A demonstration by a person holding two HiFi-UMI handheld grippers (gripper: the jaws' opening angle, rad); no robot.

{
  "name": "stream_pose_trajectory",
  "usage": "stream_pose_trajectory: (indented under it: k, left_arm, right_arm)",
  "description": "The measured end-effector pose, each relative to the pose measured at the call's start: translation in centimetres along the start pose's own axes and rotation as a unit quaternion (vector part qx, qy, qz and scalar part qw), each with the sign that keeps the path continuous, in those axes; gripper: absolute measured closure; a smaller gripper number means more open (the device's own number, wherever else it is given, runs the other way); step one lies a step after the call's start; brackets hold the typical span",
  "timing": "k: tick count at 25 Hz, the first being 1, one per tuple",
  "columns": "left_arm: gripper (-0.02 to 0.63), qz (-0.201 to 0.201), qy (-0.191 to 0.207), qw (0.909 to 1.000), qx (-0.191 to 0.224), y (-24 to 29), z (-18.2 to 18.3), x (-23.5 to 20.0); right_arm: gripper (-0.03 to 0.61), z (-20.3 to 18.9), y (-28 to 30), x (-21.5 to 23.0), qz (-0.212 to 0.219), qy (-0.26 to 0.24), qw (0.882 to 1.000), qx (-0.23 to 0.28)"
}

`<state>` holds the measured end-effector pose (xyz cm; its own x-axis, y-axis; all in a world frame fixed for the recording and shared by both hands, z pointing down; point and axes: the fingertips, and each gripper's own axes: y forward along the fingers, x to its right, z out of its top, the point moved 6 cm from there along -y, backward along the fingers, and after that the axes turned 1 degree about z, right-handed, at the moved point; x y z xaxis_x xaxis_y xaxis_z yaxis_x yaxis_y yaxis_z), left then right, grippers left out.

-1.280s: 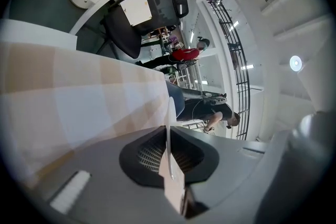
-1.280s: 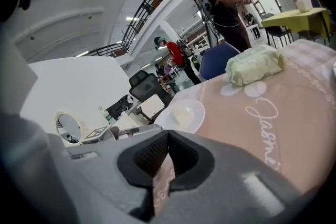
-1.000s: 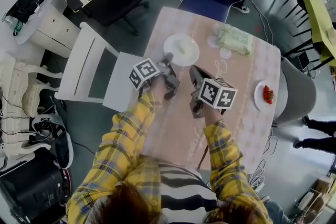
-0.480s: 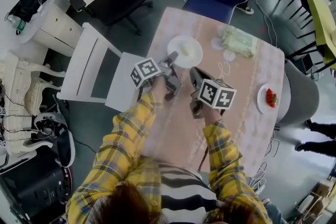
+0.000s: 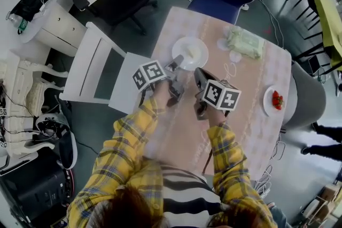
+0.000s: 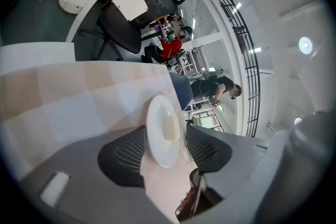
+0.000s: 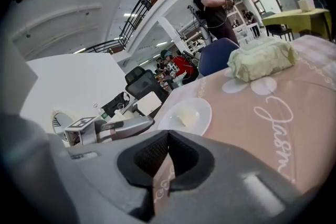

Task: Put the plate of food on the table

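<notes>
My tabletop point(image 5: 251, 115) carries the white plate point(image 5: 193, 57) flat near its far left edge, with what looks like a pale slab of food point(image 5: 187, 50) on it. My left tongs point(image 5: 177, 68) have just been opening, pads clear either side of the plate's near rim. My right tongs point(image 7: 167, 140) are closed and empty.

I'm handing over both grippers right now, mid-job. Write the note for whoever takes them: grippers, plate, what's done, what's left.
Left gripper: open. Its fingers have just been opening. The round white plate with a pale piece of food has its rim between them, not pressed.
Right gripper: shut, empty, held beside the left one over the table.
Plate: flat on the pink-clothed table, near its far left side.
Done: plate set down and let go.
Left: probably only drawing the left gripper back clear of the rim.
</notes>
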<state>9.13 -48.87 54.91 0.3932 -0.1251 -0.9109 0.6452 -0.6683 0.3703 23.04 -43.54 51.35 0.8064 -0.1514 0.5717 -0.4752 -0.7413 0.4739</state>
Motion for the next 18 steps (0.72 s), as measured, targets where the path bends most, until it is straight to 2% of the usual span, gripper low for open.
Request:
stream_pose_trajectory:
  k: [9,13,17,18]
  left_arm:
    - [0.431,0.008,0.029,0.9995,0.007,-1.5,-0.8,-0.4]
    - [0.512,0.009,0.061,0.998,0.014,-2.5,-1.3,-0.5]
    - [0.61,-0.014,0.085,0.9962,0.011,-3.3,-1.8,0.0]
    - [0.612,-0.019,0.088,0.9959,0.008,-3.5,-1.9,0.1]
  right_arm:
    - [0.581,-0.3,0.2,-0.2,-0.007,-0.003,1.0,-0.006]
    - [0.581,-0.7,0.0,-0.3,-0.008,-0.002,1.0,-0.007]
    - [0.581,-1.5,-0.5,-0.6,-0.014,-0.004,1.0,-0.011]
    - [0.581,-1.7,-0.6,-0.8,-0.015,-0.006,1.0,-0.011]
